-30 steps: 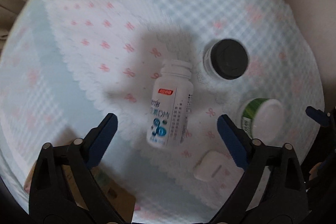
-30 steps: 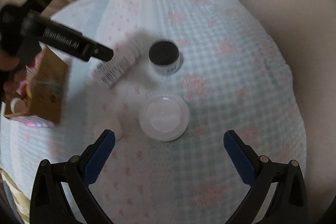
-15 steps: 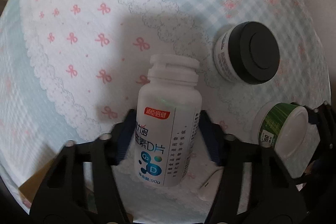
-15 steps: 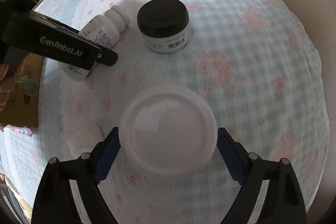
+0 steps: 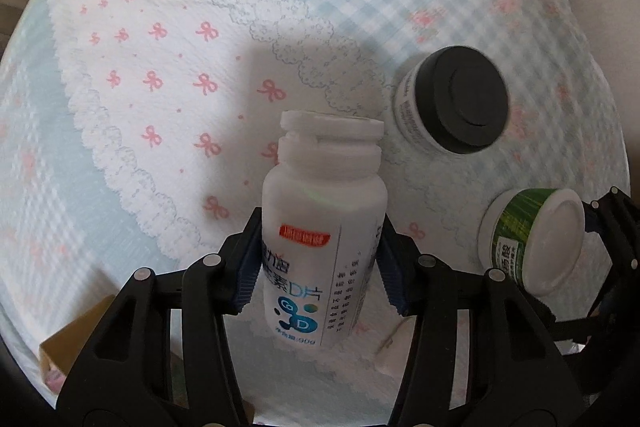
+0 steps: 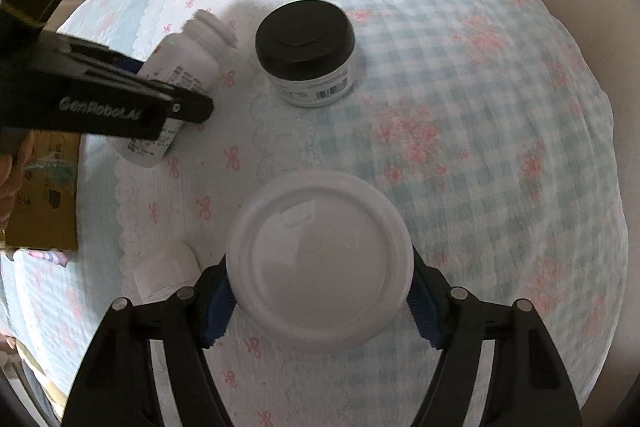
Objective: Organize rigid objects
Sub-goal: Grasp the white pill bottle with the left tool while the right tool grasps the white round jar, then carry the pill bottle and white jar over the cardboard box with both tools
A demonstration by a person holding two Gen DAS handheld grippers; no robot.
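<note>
White bottle point(image 5: 320, 251) lies beside the black-lidded jar point(image 5: 452, 103), clamped in the left hand-held gripper point(image 5: 320, 267). Right hand-held gripper point(image 6: 320, 299) is closing around the white-lidded jar point(image 6: 320, 259), nearer than the black-lidded jar.

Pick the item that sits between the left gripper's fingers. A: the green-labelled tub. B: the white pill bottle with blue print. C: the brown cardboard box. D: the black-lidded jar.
B: in the left wrist view the left gripper has its blue pads pressed on both sides of the white pill bottle, while the black-lidded jar stands apart on the cloth.
</note>
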